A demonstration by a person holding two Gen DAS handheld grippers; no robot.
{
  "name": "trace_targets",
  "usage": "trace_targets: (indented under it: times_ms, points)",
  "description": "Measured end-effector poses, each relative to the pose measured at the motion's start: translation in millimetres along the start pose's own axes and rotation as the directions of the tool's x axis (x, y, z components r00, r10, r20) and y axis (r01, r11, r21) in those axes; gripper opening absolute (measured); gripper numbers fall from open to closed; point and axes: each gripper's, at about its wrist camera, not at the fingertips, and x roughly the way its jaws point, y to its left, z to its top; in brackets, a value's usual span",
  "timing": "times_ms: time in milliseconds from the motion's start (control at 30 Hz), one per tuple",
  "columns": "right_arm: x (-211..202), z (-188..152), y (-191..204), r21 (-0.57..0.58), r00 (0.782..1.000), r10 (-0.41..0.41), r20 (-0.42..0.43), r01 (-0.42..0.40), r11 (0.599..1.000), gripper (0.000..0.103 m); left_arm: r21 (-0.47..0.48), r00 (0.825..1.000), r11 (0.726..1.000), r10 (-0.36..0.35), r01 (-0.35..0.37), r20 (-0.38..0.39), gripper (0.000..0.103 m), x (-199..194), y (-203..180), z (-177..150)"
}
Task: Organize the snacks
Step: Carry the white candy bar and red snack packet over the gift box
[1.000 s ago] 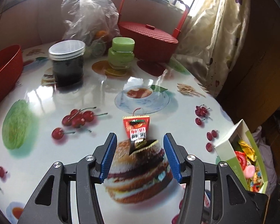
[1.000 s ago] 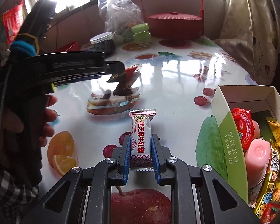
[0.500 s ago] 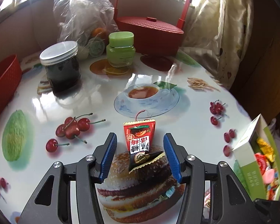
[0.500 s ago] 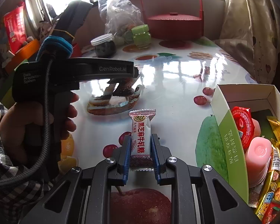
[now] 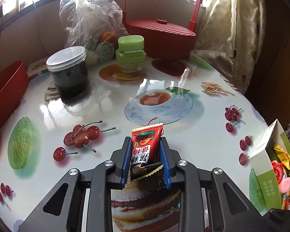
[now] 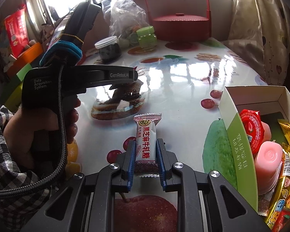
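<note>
Well, both tongs pinch a snack above the table (image 5: 203,135): left gripper (image 5: 146,161) a red packet (image 5: 145,148), right gripper (image 6: 146,161) a white candy (image 6: 146,143). Carry each level into the box (image 6: 239,150), releasing only inside.

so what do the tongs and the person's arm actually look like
Both tongs, left and right, are matte black plastic with cut-out frames, silver screws and blue ribbed pads. The left tool's side reads "GenRobot.AI" and "Data Acquisition System"; a braided black cable runs down its handle, with blue fabric wrapped above. The bare hand emerges from a black-and-white checked sleeve.
</note>
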Motion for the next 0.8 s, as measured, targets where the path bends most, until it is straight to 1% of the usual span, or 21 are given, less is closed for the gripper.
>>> trace_targets:
  times_ms: [167,500,800]
  points:
    - [0,0,0,0.003,1.0,0.0,0.002,0.0,1.0,0.02,-0.014,1.0,1.0,-0.008,0.009,0.027,0.021,-8,3,0]
    - [-4,0,0,0.008,1.0,-0.019,0.009,0.019,1.0,0.02,-0.013,0.997,0.999,-0.04,0.041,0.072,0.021,-35,3,-6]
    - [-20,4,4,0.002,0.998,-0.044,0.055,0.044,0.999,0.019,-0.002,0.992,0.998,-0.059,0.06,0.11,0.021,-65,0,-12]
